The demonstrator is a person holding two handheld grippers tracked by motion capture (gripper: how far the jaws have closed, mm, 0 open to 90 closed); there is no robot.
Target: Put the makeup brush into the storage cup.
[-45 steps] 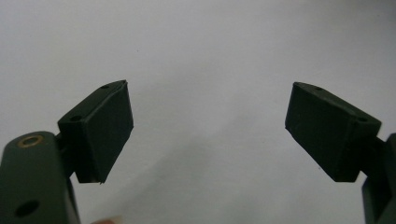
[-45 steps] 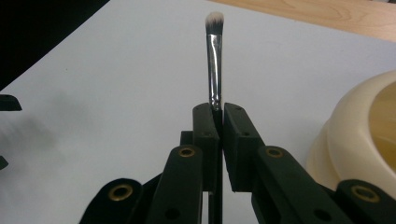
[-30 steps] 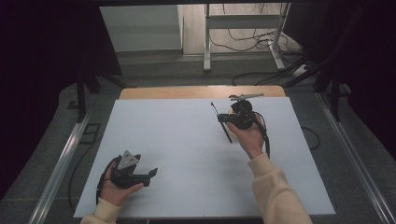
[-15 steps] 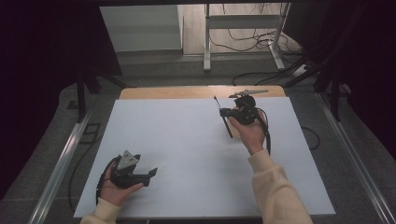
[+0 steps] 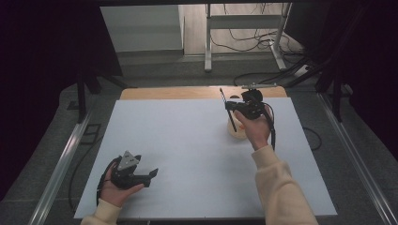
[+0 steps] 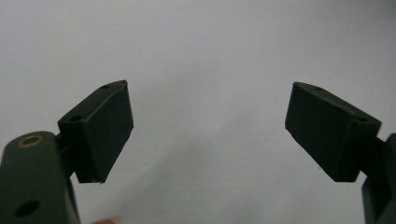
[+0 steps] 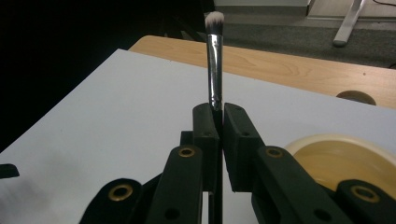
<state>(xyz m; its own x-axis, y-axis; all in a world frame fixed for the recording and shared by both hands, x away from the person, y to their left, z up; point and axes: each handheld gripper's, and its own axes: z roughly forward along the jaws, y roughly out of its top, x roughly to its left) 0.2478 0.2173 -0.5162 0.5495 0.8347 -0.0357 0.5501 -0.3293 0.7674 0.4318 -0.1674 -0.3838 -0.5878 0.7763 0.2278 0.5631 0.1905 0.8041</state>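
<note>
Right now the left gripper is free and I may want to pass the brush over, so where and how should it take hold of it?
Probably on the silver ferrule of the brush, above the right gripper, whose jaws are shut on the black handle. The left gripper, its jaws open, would best come from the side, square to the upright stem, staying below the white bristles.

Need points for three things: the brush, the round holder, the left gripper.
brush (image 7: 215,70), right gripper view, on the silver ferrule below the bristles.
round holder (image 7: 348,161), right gripper view, on its pale rim beside the jaws.
left gripper (image 5: 151,174), high view, midway between its open fingertips.
</note>
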